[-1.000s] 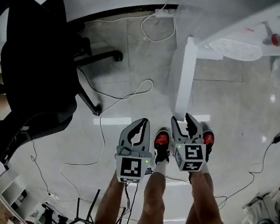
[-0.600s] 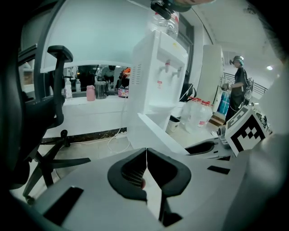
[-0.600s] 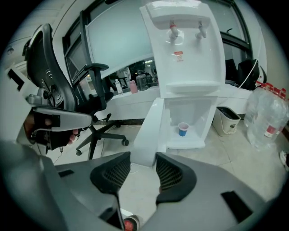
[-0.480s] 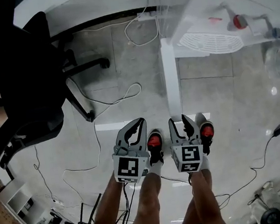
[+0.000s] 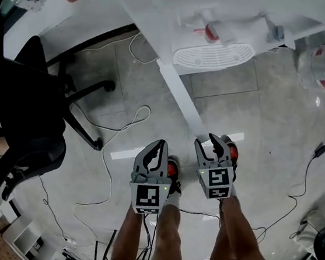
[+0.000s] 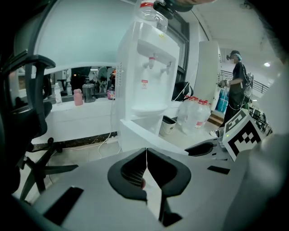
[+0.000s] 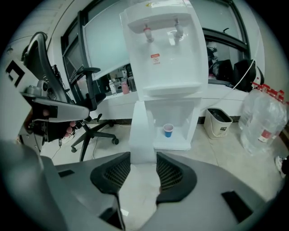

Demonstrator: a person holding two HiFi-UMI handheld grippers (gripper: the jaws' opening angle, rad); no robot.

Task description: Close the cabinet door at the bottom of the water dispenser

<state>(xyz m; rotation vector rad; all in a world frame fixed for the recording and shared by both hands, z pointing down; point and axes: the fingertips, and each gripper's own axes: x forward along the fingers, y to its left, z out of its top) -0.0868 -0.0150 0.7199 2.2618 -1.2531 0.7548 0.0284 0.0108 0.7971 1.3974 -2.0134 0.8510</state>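
The white water dispenser stands ahead, and its bottom cabinet door swings out toward me. In the right gripper view the door shows edge-on beside the open cabinet, where a small blue cup stands. My right gripper is open with nothing between its pads. It is lined up with the door's near end; I cannot tell whether it touches the door. My left gripper is shut and empty, level with the right one and left of the door. From the left gripper view the dispenser and door lie ahead.
A black office chair stands at the left, with cables trailing across the floor. Large water bottles and a small bin sit right of the dispenser. Another person stands farther off to the right.
Both grippers have moved forward toward the dispenser together. The dispenser and its open door have come closer, and the door's end now lies just ahead of the right gripper.
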